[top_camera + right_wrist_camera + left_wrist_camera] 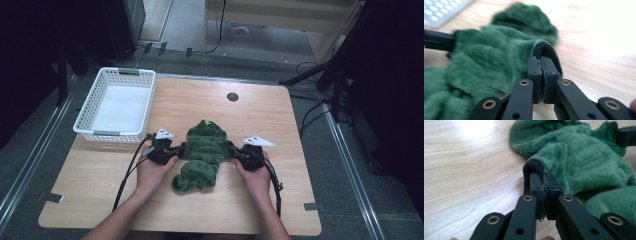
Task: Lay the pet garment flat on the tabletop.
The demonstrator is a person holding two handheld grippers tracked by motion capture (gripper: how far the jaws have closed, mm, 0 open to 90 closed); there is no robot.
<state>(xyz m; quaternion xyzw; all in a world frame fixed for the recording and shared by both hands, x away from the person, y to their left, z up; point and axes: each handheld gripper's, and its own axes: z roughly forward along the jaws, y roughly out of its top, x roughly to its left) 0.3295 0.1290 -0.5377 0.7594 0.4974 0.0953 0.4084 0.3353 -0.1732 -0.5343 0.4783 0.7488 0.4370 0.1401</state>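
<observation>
A dark green fleece garment [204, 150] lies bunched on the wooden table [300, 150], between the two hands. My left gripper [176, 151] is at its left side and my right gripper [233, 151] at its right. In the left gripper view the left gripper [544, 180] is shut on a black-trimmed edge [533, 167] of the green fleece [584, 162]. In the right gripper view the right gripper [541, 62] is likewise shut on a black-trimmed edge [546, 48] of the fleece [489, 57]. A bright green patch [208, 122] shows at the garment's far end.
A white perforated basket [85, 125] stands at the table's far left corner, close to the left gripper. A round cable hole [232, 96] sits in the table's far middle. Cables trail from both grippers toward the near edge.
</observation>
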